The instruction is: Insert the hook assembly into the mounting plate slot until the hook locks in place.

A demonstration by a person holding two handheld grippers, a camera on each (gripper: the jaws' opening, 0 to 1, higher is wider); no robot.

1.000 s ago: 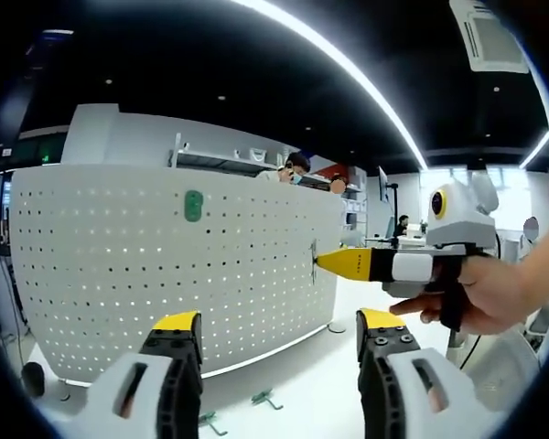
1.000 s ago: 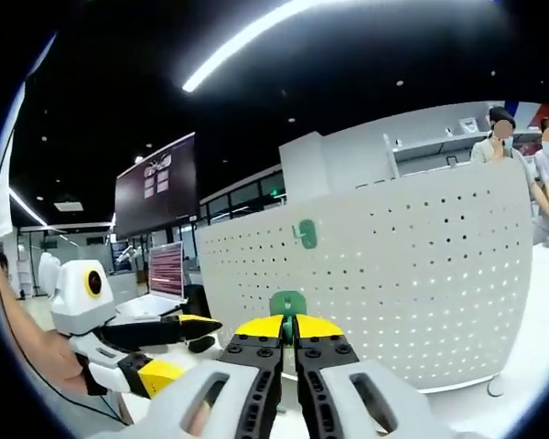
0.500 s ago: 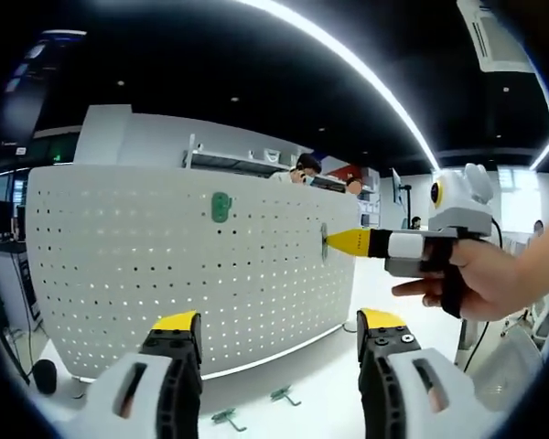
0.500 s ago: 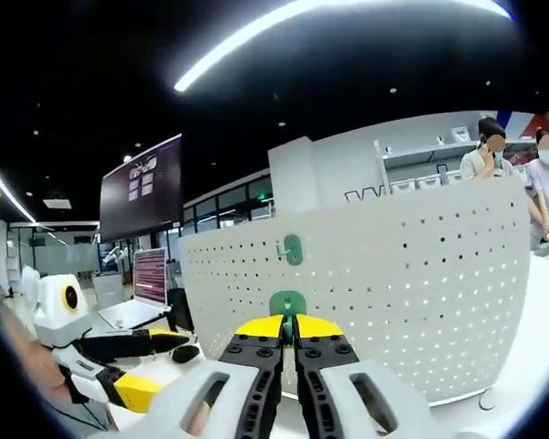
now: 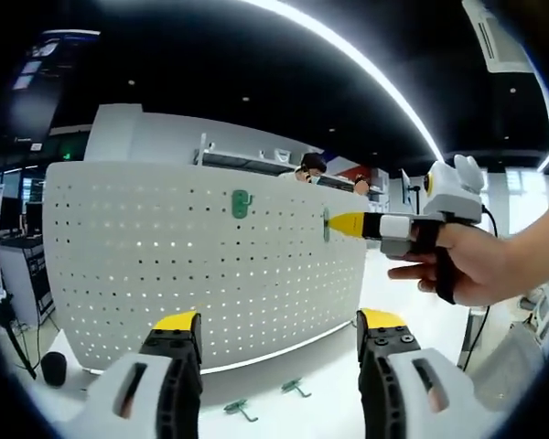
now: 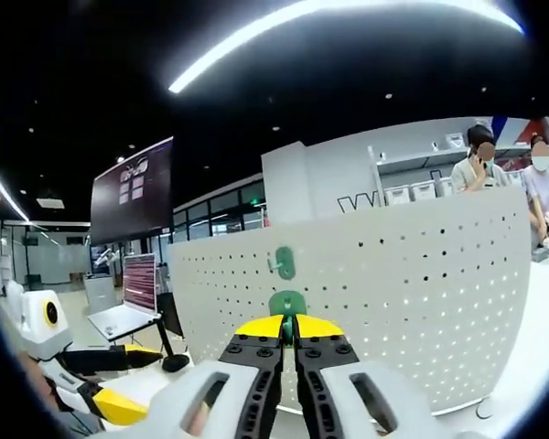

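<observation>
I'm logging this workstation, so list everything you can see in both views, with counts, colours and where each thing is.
pegboard panel: one, white, upright on the table.
mounted hook: one, green, on the panel's upper part.
held hook: one, green, clamped in the right tongs, at the panel face.
loose hooks: two, green, on the table at the panel's foot.
laptop: one, open, far left of the right gripper view.
people: two, behind the panel.
left tongs: yellow-tipped, open, empty.
right tongs: yellow-tipped, shut.
hand: one, holding the right tongs.
</observation>
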